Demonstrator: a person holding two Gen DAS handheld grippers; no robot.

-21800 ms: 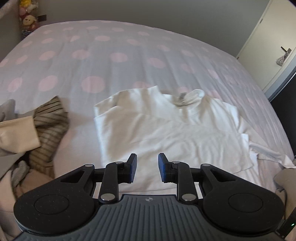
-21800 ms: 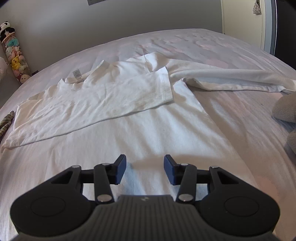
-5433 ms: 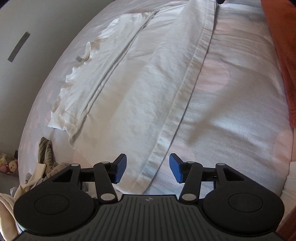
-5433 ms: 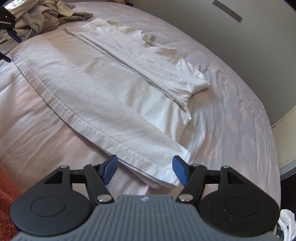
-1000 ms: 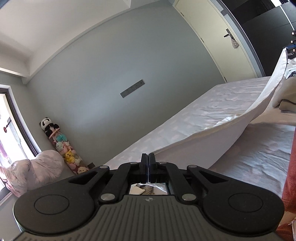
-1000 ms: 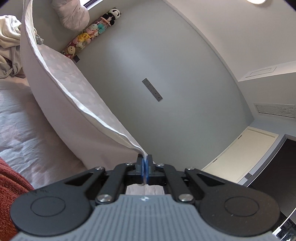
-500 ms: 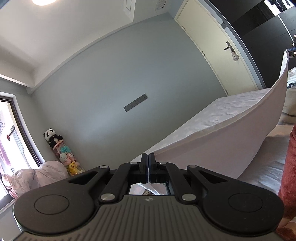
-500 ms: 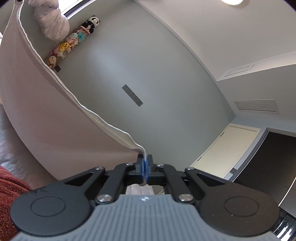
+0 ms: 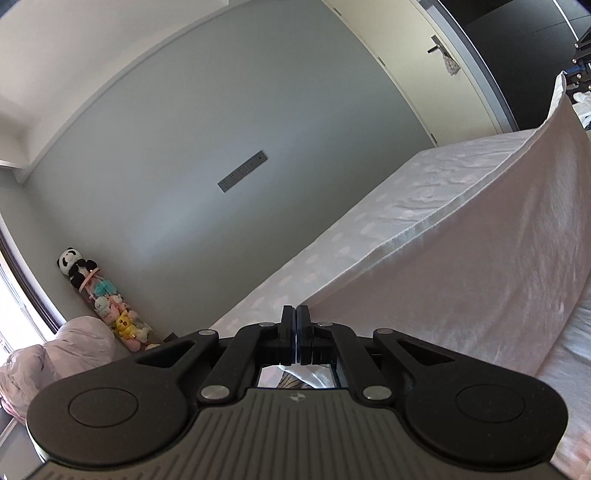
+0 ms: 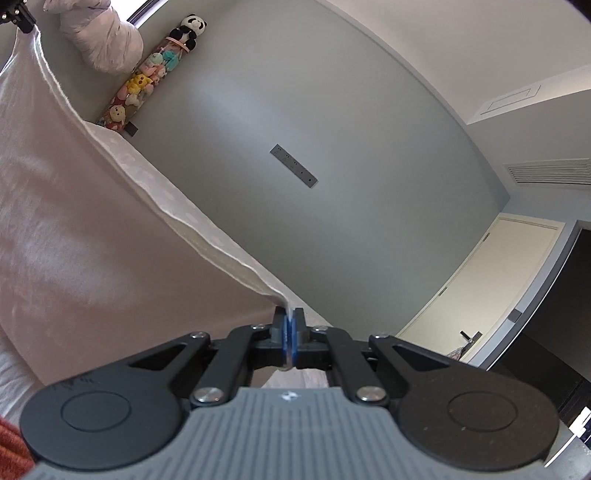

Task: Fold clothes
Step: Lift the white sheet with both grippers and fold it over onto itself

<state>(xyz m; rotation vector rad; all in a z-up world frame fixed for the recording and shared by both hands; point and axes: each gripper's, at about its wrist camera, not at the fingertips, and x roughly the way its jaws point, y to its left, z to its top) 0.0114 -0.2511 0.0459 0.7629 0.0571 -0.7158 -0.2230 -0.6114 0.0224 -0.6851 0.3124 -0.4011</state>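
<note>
A white shirt (image 9: 480, 266) hangs stretched in the air above the bed, held up by its bottom hem at both ends. My left gripper (image 9: 296, 314) is shut on one hem corner, and the cloth runs away to the right toward the other gripper, seen small at the upper right edge (image 9: 580, 70). In the right wrist view the same white shirt (image 10: 85, 240) spreads to the left, with my right gripper (image 10: 289, 317) shut on its other hem corner. The far left gripper (image 10: 16, 18) shows at the top left corner. The lower part of the shirt is hidden.
The bed with a pink-dotted sheet (image 9: 388, 218) lies beyond the cloth. A row of plush toys (image 9: 99, 299) stands by the grey wall, next to a pale bundle of bedding (image 9: 48, 365). A cream door (image 9: 439, 59) is at the right. Orange-red fabric (image 10: 11, 450) sits at my lower left.
Both grippers have moved across the bed with the hem still pinched. The cloth has risen and spread, covering more of each view. The grip has not changed.
</note>
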